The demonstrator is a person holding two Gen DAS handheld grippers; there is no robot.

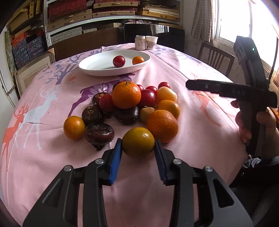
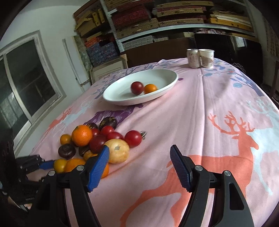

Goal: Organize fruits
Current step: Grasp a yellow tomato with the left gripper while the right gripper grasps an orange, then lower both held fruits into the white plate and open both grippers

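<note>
I see a round table under a pink cloth (image 2: 200,108) printed with deer and trees, creased down the middle. Behind it stand shelves (image 1: 111,12) stacked with flat boxes and woven mats, a dark chair (image 1: 216,57) near a bright window on one side, a grey-framed window (image 2: 26,78) on the other. At the far edge of the table a can (image 2: 192,58) and a paper cup (image 2: 207,58) stand touching. A white oval dish (image 1: 97,64) holds one red fruit (image 1: 119,61) and one small orange (image 1: 138,60). The fruit pile (image 1: 129,103) — oranges, red tomatoes, dark purple fruit — lies on the cloth nearer me. My left gripper (image 1: 137,150) has its blue pads on either side of a yellow-green orange (image 1: 138,142) at the pile's near edge, clamped on it. My right gripper (image 2: 139,153) hangs spread wide over bare cloth just beside the pile — nothing between the pads.
</note>
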